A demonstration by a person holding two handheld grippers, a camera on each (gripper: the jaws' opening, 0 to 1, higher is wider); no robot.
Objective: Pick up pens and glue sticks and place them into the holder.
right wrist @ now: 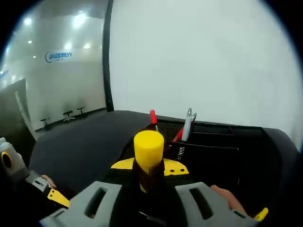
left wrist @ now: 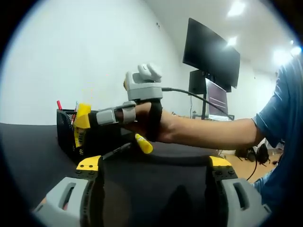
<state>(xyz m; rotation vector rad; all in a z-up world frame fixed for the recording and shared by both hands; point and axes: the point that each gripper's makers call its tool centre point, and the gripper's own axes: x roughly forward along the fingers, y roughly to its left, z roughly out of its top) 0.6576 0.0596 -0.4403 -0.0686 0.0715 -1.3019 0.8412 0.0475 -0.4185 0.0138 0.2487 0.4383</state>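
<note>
In the left gripper view, the dark table (left wrist: 28,156) fills the lower left and runs across the middle of the frame, with a plain white wall above it in the upper left. Your left gripper (left wrist: 154,177) rises from the bottom edge with its yellow-tipped jaws spread wide and nothing between them. Left of centre, the black mesh holder (left wrist: 66,132) stands on the table with a red pen (left wrist: 59,104) poking out of its top. Just right of it, your right gripper (left wrist: 81,124) reaches in from the right with a yellow-capped glue stick (left wrist: 78,135) pinched at its tips, right against the holder's near side. Your hand (left wrist: 151,125) wraps the grip at centre, and your forearm stretches to a blue sleeve at the right edge. Behind it, in the upper right, a large dark monitor (left wrist: 210,54) hangs on a stand beneath bright ceiling lights.

In the right gripper view, the far left shows a grey room with ceiling lights, a blue sign on the wall and small stools on the floor. At the lower left, part of your left gripper (right wrist: 19,172) comes into frame. At bottom centre, your right gripper (right wrist: 148,177) is clamped on the glue stick (right wrist: 148,151), which stands upright with its yellow cap uppermost. Directly beyond it is the holder (right wrist: 208,142), with the red pen (right wrist: 153,118) and a silver-clipped pen (right wrist: 188,124) standing inside. The white wall fills the upper right.
</note>
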